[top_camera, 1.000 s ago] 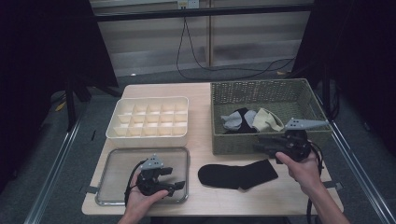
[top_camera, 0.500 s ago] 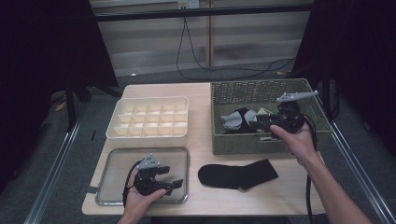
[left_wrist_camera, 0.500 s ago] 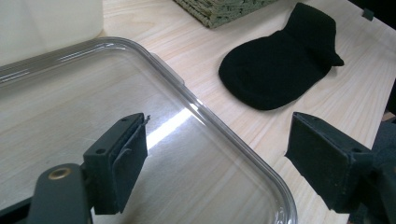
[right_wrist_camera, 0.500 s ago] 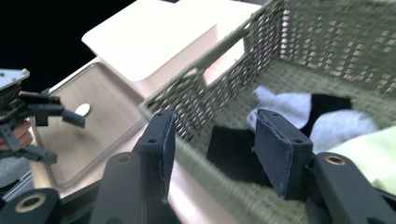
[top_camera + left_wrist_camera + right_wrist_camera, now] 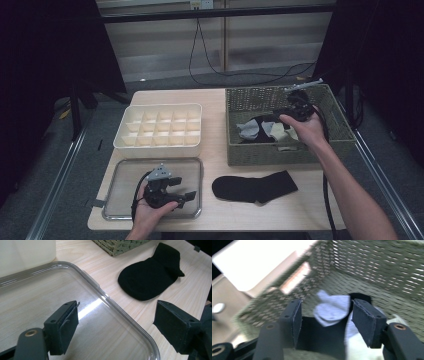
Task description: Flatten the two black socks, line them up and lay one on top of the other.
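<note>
We see the socks (image 5: 265,131) — grey, black and cream — heaped in the wicker basket (image 5: 340,131) at the right of the high view, just above mid-frame. The right gripper (image 5: 292,106) hangs over that heap, in a hand that comes up from the lower right of the frame. In the right gripper view its jaws have just been opening and stand apart above the pile, with a grey sock (image 5: 331,310) showing in the gap beyond them and no pad pressing on anything; that view is blurred.

Below the basket, at lower centre of the high view, a black sock (image 5: 254,188) lies flat on the wooden table (image 5: 215,100), apart from both tools. In the left gripper view we find it at upper right.

At lower left of the high view, the left gripper (image 5: 181,196) rests over a clear tray (image 5: 116,186), jaws wide and holding nothing, pointing toward the black sock. A cream divided organiser (image 5: 161,126) sits above the tray, left of centre, its compartments bare
</note>
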The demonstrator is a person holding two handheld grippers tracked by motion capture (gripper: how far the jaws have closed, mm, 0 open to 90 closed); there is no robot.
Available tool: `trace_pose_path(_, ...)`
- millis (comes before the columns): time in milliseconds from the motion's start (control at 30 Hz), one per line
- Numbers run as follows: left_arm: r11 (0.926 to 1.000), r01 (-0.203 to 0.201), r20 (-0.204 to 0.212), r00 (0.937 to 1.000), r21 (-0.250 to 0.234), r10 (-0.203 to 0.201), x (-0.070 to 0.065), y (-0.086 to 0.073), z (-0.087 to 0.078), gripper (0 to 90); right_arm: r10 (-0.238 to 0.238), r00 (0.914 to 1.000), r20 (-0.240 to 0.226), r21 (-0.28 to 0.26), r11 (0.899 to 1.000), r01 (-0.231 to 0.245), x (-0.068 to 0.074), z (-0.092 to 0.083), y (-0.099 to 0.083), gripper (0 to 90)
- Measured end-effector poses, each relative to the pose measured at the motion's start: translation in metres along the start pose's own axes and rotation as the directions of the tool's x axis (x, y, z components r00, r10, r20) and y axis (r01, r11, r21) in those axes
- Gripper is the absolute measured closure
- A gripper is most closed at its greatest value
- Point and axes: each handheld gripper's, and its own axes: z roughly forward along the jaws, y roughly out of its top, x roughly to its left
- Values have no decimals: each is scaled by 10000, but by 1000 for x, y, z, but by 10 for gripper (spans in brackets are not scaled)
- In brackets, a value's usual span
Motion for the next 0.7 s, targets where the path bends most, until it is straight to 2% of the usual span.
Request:
trace_pose_path(167,9998,-177,94,9998,52,176,-1,1,1,196,133,9993,341,577,9982,-153,-17,18,13,431)
trace_pose_path(400,10000,-49,86,10000,-14,49,0,0,0,196,554,9962,677,1216,9906,-634,-39,45,23,462)
trace_pose_path(467,9999,-75,-62,10000,-103,75,1,0,-1,197,619,9952,751,1426,9871,-722,-43,53,24,474)
trace_pose_path(533,9996,175,154,9997,-198,-172,3,0,-2,197,587,9935,979,1640,9837,-743,-44,60,25,518)
trace_pose_path(600,9999,97,-49,9999,-128,-97,4,0,-1,196,610,9925,1057,1765,9811,-791,-44,67,27,549)
trace_pose_path(700,10000,32,96,9999,-76,-31,5,1,-1,197,593,9917,1141,1931,9779,-807,-45,76,31,583)
